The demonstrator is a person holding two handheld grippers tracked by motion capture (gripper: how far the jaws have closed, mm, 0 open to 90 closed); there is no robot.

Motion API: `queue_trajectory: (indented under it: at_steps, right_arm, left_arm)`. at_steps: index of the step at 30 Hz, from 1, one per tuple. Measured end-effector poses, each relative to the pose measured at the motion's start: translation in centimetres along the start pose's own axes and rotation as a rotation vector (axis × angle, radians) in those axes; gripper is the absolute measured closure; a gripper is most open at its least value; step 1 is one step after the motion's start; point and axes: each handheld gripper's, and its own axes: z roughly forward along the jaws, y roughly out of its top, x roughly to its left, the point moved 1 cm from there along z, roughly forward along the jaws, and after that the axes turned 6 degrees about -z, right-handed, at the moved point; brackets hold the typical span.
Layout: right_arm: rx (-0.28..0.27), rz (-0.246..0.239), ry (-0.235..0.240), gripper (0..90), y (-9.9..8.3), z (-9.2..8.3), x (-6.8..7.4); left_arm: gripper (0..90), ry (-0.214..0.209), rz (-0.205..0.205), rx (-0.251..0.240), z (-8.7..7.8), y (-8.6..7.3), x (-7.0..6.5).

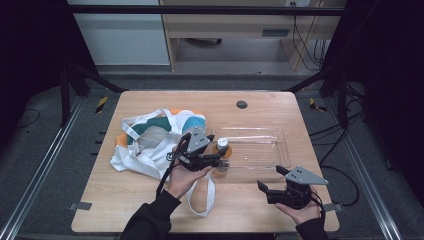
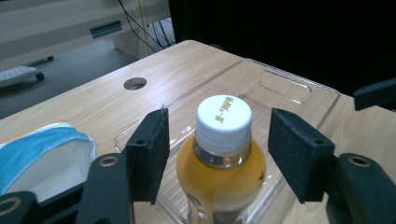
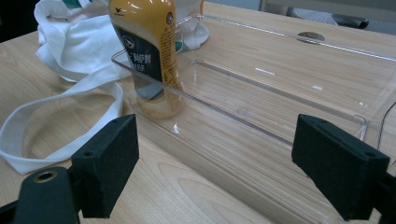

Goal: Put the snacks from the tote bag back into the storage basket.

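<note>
An orange drink bottle (image 1: 221, 150) with a white cap (image 2: 223, 116) stands upright in the left end of a clear plastic tray (image 1: 262, 150). My left gripper (image 1: 223, 160) is open, its pads (image 2: 150, 154) on either side of the bottle's neck with a gap on both sides. In the right gripper view the bottle (image 3: 149, 51) shows a dark label, inside the tray's near wall (image 3: 219, 116). My right gripper (image 1: 270, 177) is open with nothing between its jaws, just in front of the tray's near right corner.
A white tote bag (image 1: 150, 145) with teal and orange inside lies left of the tray, its strap (image 1: 202, 197) looping toward the front edge. A round cable hole (image 1: 242, 104) sits near the table's far edge. Bare wood lies right of the tray.
</note>
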Motion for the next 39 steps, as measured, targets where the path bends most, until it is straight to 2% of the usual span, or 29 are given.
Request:
queue_trajectory:
  at_steps: [11, 21, 32, 39]
  right_arm:
    - [0.002, 0.001, -0.002, 14.5, 0.0, 0.0, -0.1]
    - [0.002, 0.004, -0.007, 14.2, -0.1, 0.0, -0.1]
    - [0.002, 0.004, -0.011, 13.7, -0.1, 0.0, -0.1]
    - [-0.001, 0.000, -0.013, 13.7, -0.1, -0.1, -0.1]
  left_arm:
    - [32.7, 0.010, 0.049, 0.038, -2.7, -1.3, 0.3]
    - [31.2, 0.046, 0.031, 0.052, -5.2, -3.7, 1.5]
    - [30.9, 0.095, -0.014, 0.004, -8.5, -6.1, 3.1]
    - [30.9, 0.123, -0.042, 0.003, -10.2, -8.4, 4.4]
